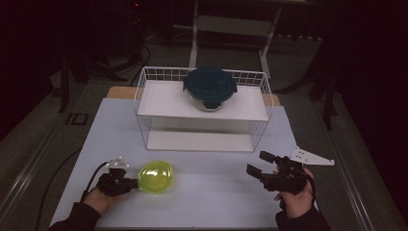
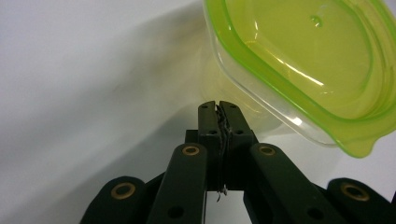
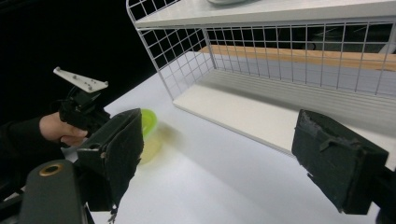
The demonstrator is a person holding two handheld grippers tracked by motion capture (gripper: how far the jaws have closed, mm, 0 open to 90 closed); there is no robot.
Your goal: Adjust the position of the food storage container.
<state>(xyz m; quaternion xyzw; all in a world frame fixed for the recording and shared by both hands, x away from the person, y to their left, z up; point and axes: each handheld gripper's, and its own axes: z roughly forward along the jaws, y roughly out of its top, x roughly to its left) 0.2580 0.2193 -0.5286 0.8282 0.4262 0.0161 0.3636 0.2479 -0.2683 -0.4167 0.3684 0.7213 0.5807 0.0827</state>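
Observation:
A yellow-green translucent container (image 1: 156,176) sits open-side up on the pale table (image 1: 216,202), front left. My left gripper (image 1: 136,183) lies at its left side, jaws pressed together with nothing between them. In the left gripper view the shut tips (image 2: 218,106) rest against or just short of the container's side wall (image 2: 303,60), below its rim. My right gripper (image 1: 260,162) hovers at the front right, jaws wide apart and empty. In the right gripper view (image 3: 224,149) it faces the container (image 3: 148,122) across bare tabletop.
A white wire rack (image 1: 144,91) with two white shelves stands at the table's middle back. A round glass container with a dark teal clip lid (image 1: 210,85) rests on its top shelf. The lower shelf (image 1: 199,141) is bare. Dark floor surrounds the table.

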